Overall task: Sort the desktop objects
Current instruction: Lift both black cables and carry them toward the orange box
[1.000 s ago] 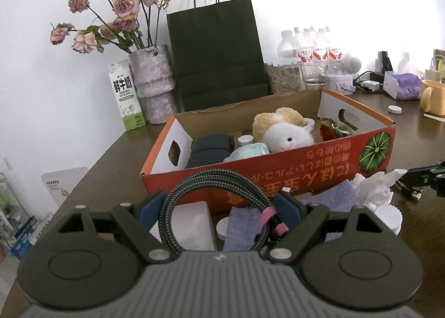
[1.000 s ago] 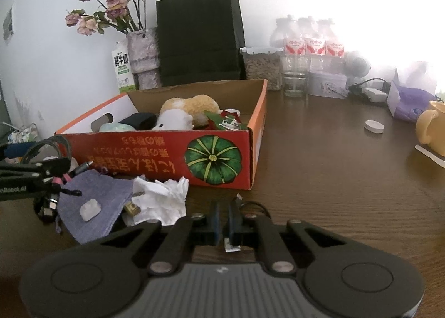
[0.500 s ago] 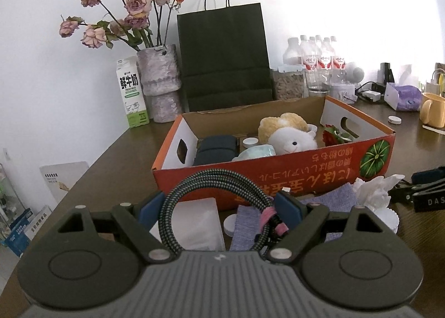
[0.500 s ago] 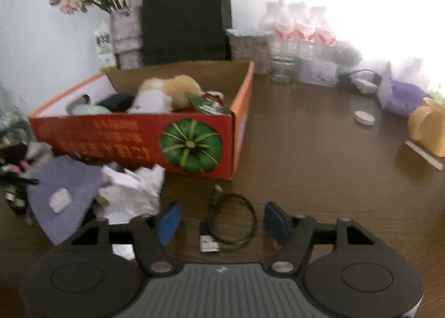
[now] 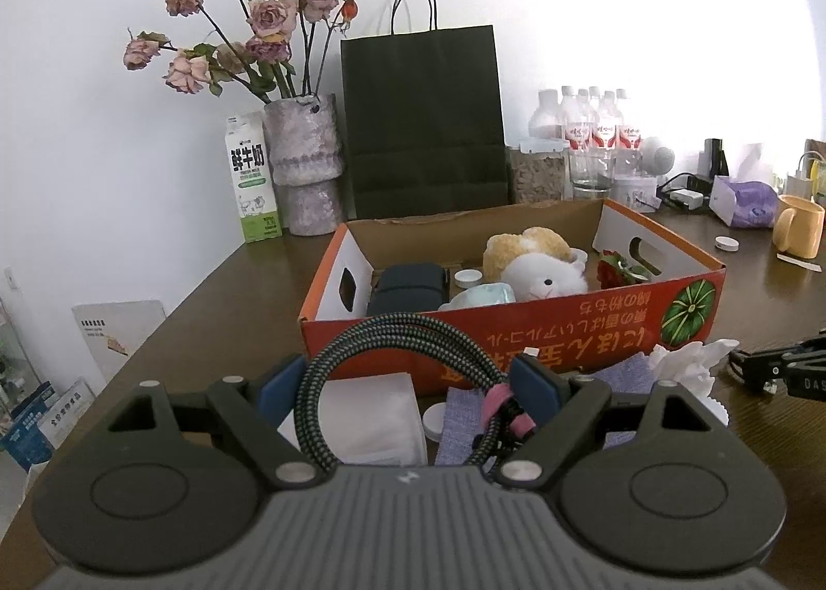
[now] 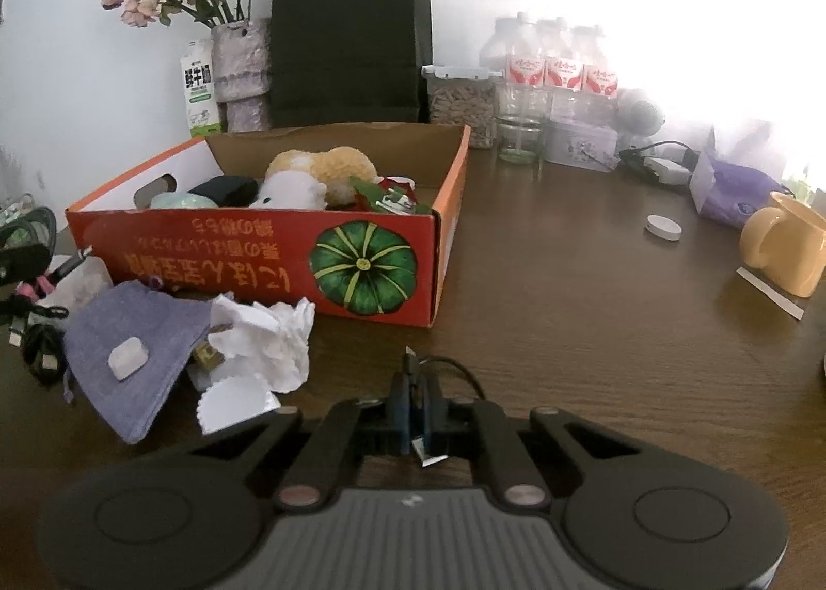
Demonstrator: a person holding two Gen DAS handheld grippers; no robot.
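Home desk/living area: dried roses in vase [image 5: 304,161], milk carton [image 5: 252,187], mug [image 5: 797,231], water bottles [image 5: 593,125].

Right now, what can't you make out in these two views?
- Thin black cable, right wrist view: the shut right gripper hides most of it.
- Braided cable, left wrist view: the left gripper body cuts off its lower coil.
- Box floor: plush toy covers it.

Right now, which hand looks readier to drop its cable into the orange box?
Probably the left. Its gripper holds the braided cable raised just before the box. The right gripper pinches a thin black cable low on the table.
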